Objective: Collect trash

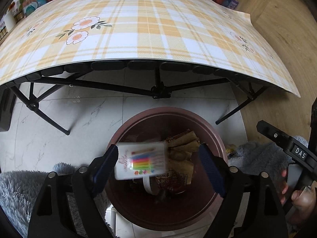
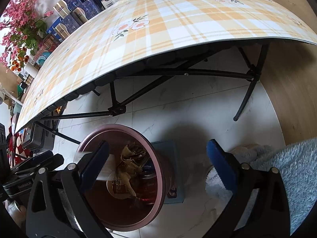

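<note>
Trash here is a white box (image 1: pixel 141 161) printed with rainbow-coloured candles, blurred, sitting between the left gripper (image 1: pixel 159 166) fingers above the mouth of a round maroon bin (image 1: pixel 215 132). The box's left end lies against the left blue pad (image 1: pixel 108 163); a clear gap separates its right end from the other pad, so the jaws stand released around it, not pressing. Below it the bin holds crumpled brown paper (image 1: pixel 185 142), a printed wrapper and a white cup-like piece. The bin's smooth rim is circular, with bare wall showing inside on the near side.

Right gripper (image 2: pixel 158 164) hangs just beside the bin, jaws spread wide with nothing between them, over glossy white marble-look floor tiles (image 2: pixel 188 109). A flat blue box (image 2: pixel 168 148) lies against the bin's side on the floor. Fluffy grey-blue fabric (image 2: pixel 293 166) borders the near edge.

Beyond, the folding desk (image 1: pixel 138 29) carries a yellow plaid cloth with daisies, its black crossed legs leaving open floor beneath.
</note>
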{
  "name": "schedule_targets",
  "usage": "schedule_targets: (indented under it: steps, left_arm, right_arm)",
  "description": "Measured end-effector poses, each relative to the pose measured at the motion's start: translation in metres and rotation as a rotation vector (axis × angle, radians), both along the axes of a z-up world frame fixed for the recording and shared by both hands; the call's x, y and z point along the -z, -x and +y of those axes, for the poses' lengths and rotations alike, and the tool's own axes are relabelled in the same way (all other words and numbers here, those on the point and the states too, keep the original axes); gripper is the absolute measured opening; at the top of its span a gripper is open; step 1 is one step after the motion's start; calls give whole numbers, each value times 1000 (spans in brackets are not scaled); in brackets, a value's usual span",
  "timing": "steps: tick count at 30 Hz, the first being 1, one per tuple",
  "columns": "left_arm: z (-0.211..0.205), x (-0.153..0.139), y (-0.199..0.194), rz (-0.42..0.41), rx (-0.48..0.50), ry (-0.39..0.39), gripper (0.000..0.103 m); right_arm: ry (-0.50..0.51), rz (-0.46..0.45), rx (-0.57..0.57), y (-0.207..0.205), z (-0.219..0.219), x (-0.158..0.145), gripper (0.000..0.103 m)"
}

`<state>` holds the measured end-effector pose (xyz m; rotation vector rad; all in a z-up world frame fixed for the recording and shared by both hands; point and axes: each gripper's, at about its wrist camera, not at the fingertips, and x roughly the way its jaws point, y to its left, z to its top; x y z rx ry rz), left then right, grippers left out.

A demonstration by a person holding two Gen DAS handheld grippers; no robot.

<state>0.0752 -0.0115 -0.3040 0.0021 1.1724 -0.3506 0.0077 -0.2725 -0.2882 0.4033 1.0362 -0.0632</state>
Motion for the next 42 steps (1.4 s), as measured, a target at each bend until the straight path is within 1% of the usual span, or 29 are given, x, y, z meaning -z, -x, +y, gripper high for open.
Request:
schedule_targets:
  steps: [3, 8, 13, 15, 17, 18, 20, 21, 22, 23, 24, 27, 30, 32, 34, 36, 39, 42]
  left_arm:
    - [0, -1, 1, -5, 2, -2, 85]
    - [2, -5, 1, -15, -11, 9, 85]
    - [5, -20, 5, -81, -26, 29, 85]
    - [6, -28, 7, -113, -33, 31, 85]
    - [9, -47, 14, -202, -60, -2, 85]
    - [10, -65, 20, -289, -67, -20, 88]
    - [14, -95, 30, -419, -85, -34, 95]
    - [15, -106, 33, -459, -93, -39, 96]
    - [17, -124, 35, -515, -103, -44, 96]
    - [18, -137, 35, -547, -109, -45, 96]
    - [19, -151, 36, -578, -115, -47, 97]
    - [22, -201, 40, -707, -139, -65, 97]
    - [23, -239, 44, -783, -156, -59, 97]
    - [24, -257, 48, -814, -153, -42, 97]
    - [26, -273, 53, -843, -146, -21, 97]
    - [27, -283, 57, -866, -139, 7, 97]
    - [25, -294, 61, -885, -140, 22, 97]
    - [24, -301, 59, -871, -160, 29, 97]
  right_arm:
    - [3, 3, 1, 0, 0, 0, 97]
    - [22, 2, -9, 0, 4, -1, 97]
    - [62, -17, -31, 1, 8, -8, 97]
    - [91, -36, -47, 2, 12, -17, 97]
    - [127, -61, -75, 3, 16, -29, 97]
    - [147, -76, -91, 2, 17, -36, 97]
    - [196, -130, -126, 2, 21, -57, 97]
    - [223, -168, -136, 2, 22, -70, 97]
    - [242, -197, -142, 1, 22, -80, 97]
    - [270, -241, -150, -1, 23, -98, 97]
    - [283, -262, -156, -2, 23, -108, 97]
    - [323, -359, -174, -5, 23, -154, 97]
    - [366, -447, -171, -4, 19, -199, 97]
    - [381, -494, -152, -2, 15, -226, 97]
    - [379, -522, -128, 1, 10, -247, 97]
    - [362, -538, -111, 3, 5, -262, 97]
    - [358, -549, -99, 7, -1, -278, 97]
    - [370, -543, -107, 9, 0, -286, 97]
